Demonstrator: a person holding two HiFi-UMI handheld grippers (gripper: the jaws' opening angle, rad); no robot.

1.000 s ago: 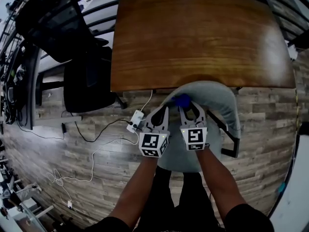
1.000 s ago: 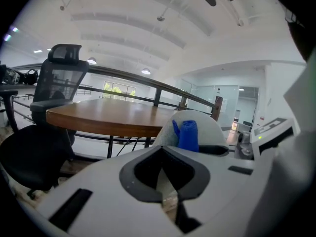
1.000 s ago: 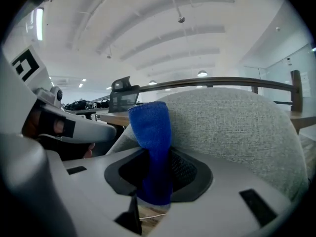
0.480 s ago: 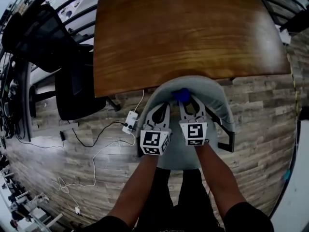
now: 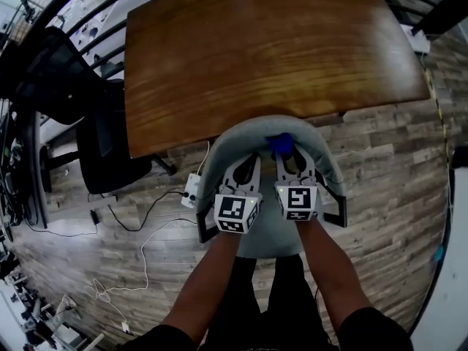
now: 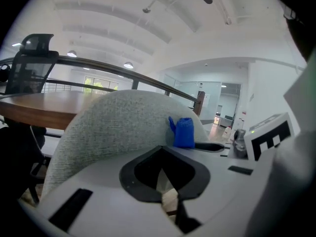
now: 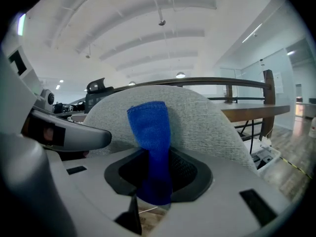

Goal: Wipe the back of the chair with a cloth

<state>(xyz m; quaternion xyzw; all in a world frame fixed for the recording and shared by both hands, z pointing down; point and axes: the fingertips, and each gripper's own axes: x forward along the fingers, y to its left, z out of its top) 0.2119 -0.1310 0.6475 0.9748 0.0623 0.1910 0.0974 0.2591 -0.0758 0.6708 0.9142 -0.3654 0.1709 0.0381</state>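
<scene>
Cloth (image 7: 149,132), clamped in the right gripper (image 5: 285,156), lies against the chair back (image 5: 238,134); the left gripper (image 5: 248,161) is closed, empty.

1. The chair (image 5: 322,148) stands just near of the counter (image 5: 270,50).
2. The cloth (image 5: 278,143) lies against the chair's back, between the jaws of the right gripper (image 5: 291,156); the left gripper (image 5: 248,159) is just left.
3. An office chair (image 5: 110,137) stands left.

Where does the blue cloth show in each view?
Head view: blue cloth at centre, at the right gripper's tips, against the chair back.
Left gripper view: cloth right of centre, against the chair back.
Right gripper view: cloth dead centre, between the jaws.
Shared landmark: the grey chair back's curved top.
</scene>
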